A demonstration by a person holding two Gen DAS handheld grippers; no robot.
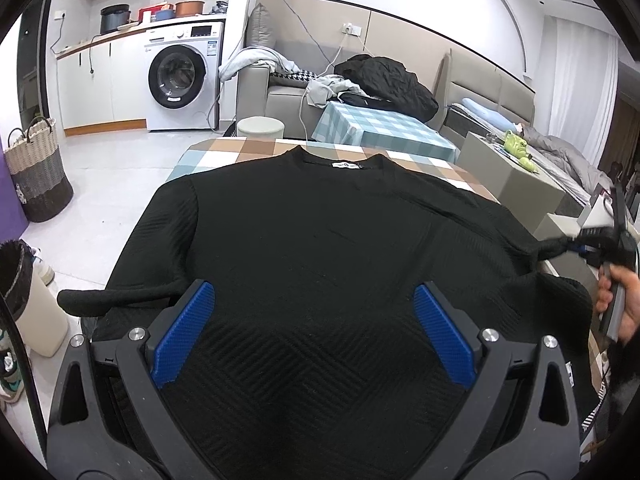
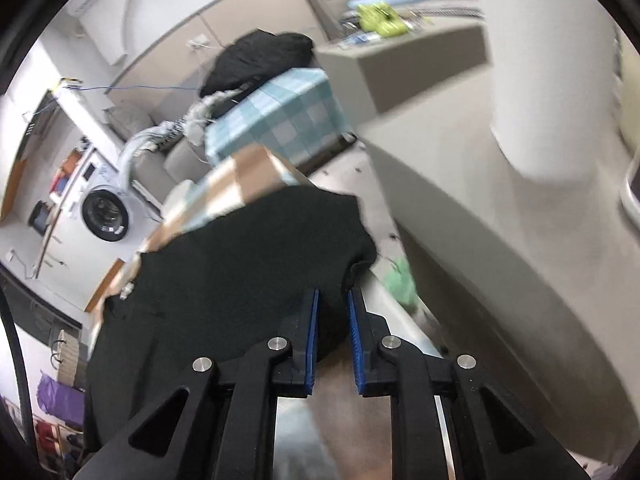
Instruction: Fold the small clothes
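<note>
A black ribbed sweater [image 1: 320,240] lies flat, neck away from me, on a table with a checked cloth [image 1: 256,152]. My left gripper [image 1: 316,300] is open and hovers over the sweater's hem, its blue pads wide apart. My right gripper [image 2: 332,308] is shut on the sweater's right sleeve [image 2: 332,320], at the table's right side; it also shows in the left wrist view [image 1: 576,246], pulling the sleeve outward. The left sleeve [image 1: 120,296] hangs off the table's left edge. The right wrist view is blurred.
A washing machine [image 1: 184,80] stands at the back left. A woven basket [image 1: 38,168] and a bin [image 1: 28,296] stand on the floor at the left. A sofa with clothes [image 1: 384,80] and a second checked table [image 1: 384,128] lie behind. Grey furniture [image 2: 480,160] is close on the right.
</note>
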